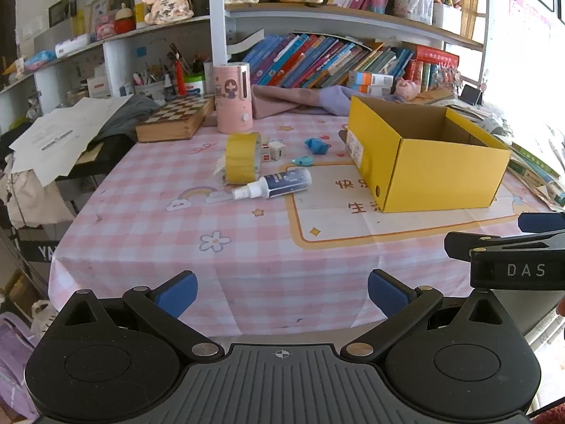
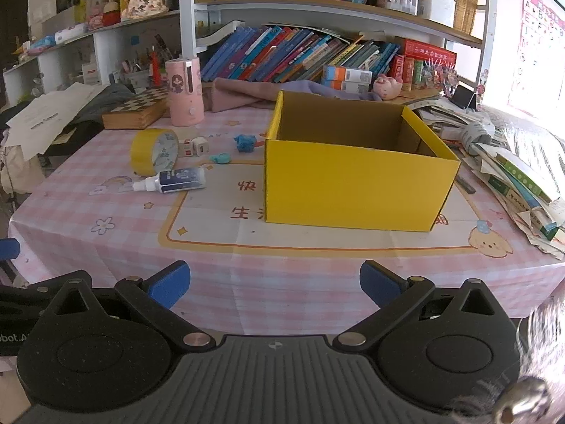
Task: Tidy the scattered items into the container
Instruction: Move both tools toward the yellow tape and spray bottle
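Both handheld grippers hover at the near edge of a table draped in a pink-checked cloth [image 2: 282,282], jaws spread wide and pinching nothing: the left gripper [image 1: 282,295] at 6 o'clock in its own view, the right gripper [image 2: 274,284] likewise in its view. A broad strip of bare cloth lies between the blue-padded fingers [image 1: 176,295] and the clutter. The yellow cardboard box [image 2: 356,183], open-topped with a plain brown interior, stands at 12 o'clock from the right gripper and 2 o'clock from the left, its straight walls well clear of the table's front edge. Scattered to the box's left, near 11 o'clock, are a glossy yellow tape roll [image 1: 242,157] standing on edge, a clear spray bottle [image 1: 275,184] lying on its side just beside it, two small white cubes [image 1: 272,151], a crumpled blue toy [image 1: 317,145] and a small teal item [image 1: 302,159]. Behind them rise a pink cylinder [image 1: 233,97] and a wooden chessboard box [image 1: 174,120]; stacked papers and books [image 2: 519,180] crowd the table's right edge.
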`<state>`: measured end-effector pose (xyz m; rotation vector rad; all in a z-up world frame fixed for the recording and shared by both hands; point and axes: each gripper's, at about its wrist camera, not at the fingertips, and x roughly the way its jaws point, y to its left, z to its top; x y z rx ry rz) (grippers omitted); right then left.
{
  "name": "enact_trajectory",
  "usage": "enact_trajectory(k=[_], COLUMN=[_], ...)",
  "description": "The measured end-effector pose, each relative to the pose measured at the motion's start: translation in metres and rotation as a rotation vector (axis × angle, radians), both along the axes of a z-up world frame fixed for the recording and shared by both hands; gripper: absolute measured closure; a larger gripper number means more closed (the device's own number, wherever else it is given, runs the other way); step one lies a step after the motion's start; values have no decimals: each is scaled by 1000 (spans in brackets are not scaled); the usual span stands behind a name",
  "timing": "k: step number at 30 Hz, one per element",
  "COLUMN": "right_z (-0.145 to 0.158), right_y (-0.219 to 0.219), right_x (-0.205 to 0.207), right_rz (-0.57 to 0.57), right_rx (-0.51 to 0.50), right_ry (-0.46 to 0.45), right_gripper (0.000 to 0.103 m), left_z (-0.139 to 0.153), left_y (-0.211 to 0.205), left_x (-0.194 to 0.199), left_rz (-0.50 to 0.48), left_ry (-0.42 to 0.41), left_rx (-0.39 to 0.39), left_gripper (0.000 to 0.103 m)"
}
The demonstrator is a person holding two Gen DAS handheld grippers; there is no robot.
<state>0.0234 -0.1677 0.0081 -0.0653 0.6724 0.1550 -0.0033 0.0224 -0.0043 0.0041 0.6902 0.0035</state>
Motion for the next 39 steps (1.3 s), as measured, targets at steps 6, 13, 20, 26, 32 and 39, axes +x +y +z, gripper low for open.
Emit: enact_trajectory(k=[6,13,20,26,32,39], right_z=[1,3,5,4,0,-2], right_y=[12,26,39,50,62,78], right_x=[-1,0,4,13,26,44], right_rz=[36,82,142,183,226,293], right_rx=[-2,6,5,10,20,17], right_ry=[0,3,-4,-3,-5,-16], right_gripper=[0,0,0,2,7,19], left_z=[0,0,1,1,0,0], left_y=[11,24,35,43,55,67], left_x=[-3,-7,-7,-4,5,26], left_rz=[26,59,96,123,154,157], left_ry=[3,1,-10,-16,-27,-35], left_rx=[-4,-17,-26,-28,-30,-35], left_gripper=[0,0,0,0,0,0])
